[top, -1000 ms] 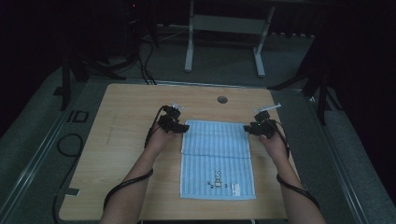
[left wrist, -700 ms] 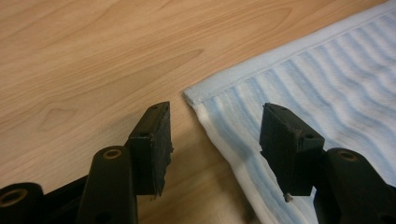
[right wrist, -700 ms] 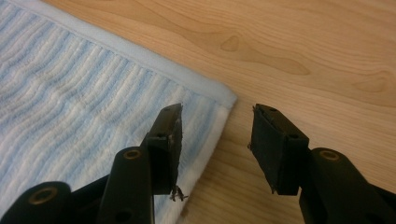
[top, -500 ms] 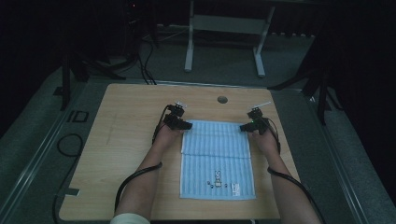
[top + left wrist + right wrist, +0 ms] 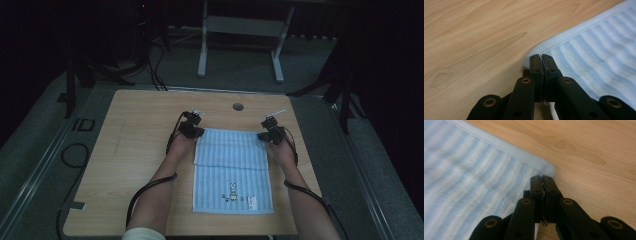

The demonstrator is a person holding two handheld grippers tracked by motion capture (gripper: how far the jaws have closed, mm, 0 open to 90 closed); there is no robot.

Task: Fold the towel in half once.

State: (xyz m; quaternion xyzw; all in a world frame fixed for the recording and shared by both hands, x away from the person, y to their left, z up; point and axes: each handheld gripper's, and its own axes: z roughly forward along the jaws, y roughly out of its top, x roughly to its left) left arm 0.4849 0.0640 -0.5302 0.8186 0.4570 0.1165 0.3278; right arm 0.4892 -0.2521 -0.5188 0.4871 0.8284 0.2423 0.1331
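Right now your towel (image 5: 233, 170) lies flat in the middle of the counter (image 5: 130, 150), light blue with pale stripes, its far part already doubled back toward you so that a folded edge crosses it about halfway and a small printed mark sits near the edge closest to you. You have taken it by the two far corners — your left gripper (image 5: 192, 129) at the far left corner and your right gripper (image 5: 270, 134) at the far right one. In the left gripper view the fingers (image 5: 535, 65) have just been closing and now stand pressed together, with the towel's hemmed corner pinched between them; the right gripper view shows the same, fingers (image 5: 548, 185) just closed and a sliver of cloth caught between the tips at the rounded corner. Holding both corners at once, level with each other, looks meant to keep the far edge straight and taut, so the cloth can be lifted and carried over without skewing — likely the next fold toward you. Your forearms run along either side of the towel, clear of it, which leaves the cloth free to move. Beyond it, a round hole (image 5: 238, 106) sits in the counter's far part, and a white frame (image 5: 240, 30) stands on the floor behind.
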